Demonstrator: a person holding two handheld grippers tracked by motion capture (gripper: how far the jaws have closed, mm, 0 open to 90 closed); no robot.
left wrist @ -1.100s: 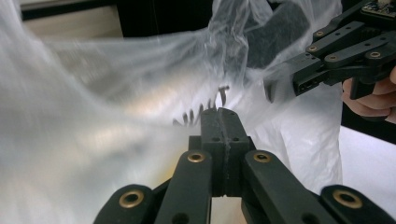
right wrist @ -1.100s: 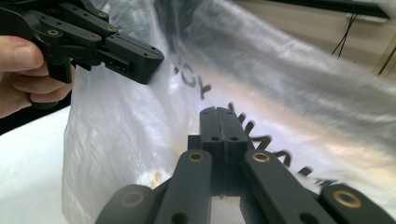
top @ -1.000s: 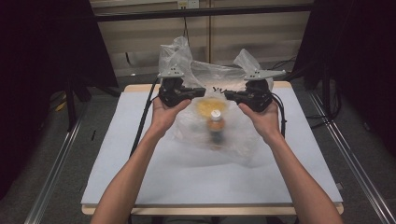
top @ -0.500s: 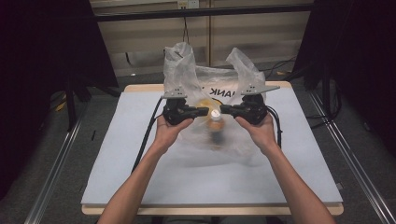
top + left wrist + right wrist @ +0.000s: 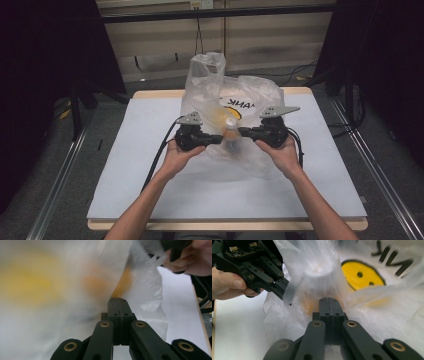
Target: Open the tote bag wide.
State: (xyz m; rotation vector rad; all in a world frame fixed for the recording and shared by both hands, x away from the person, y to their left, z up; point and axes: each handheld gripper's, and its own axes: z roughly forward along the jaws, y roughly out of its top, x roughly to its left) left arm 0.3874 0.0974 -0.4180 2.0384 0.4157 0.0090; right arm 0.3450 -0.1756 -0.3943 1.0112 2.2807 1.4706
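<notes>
Left claw (image 5: pixel 216 140): You hold it at the left flank of the bag, tips pointing inward. In the left gripper view the jaws are pressed together; whether film is caught between them you cannot tell, since the plastic there is blurred.

Bag (image 5: pixel 250 102): Thin, clear plastic, printed with a yellow smiling face and dark lettering. It stands near the middle of the white surface (image 5: pixel 125 165), one handle loop raised at the top.

Bottle (image 5: pixel 231 134): It stands upright inside the bag, white cap on top, orange contents below, between the two claws.

Right claw (image 5: pixel 245 132): You hold it at the right flank of the bag, tips facing the left claw. In the right gripper view the jaws are pressed together with film bunched at their tips.

Handling: Expect the film to be soft, light and slippery; it will likely stretch or tear under a sharp pull. The bottle probably carries most of the weight.

Grip point: Take gathered film or the handle loop, not a single flat layer.
</notes>
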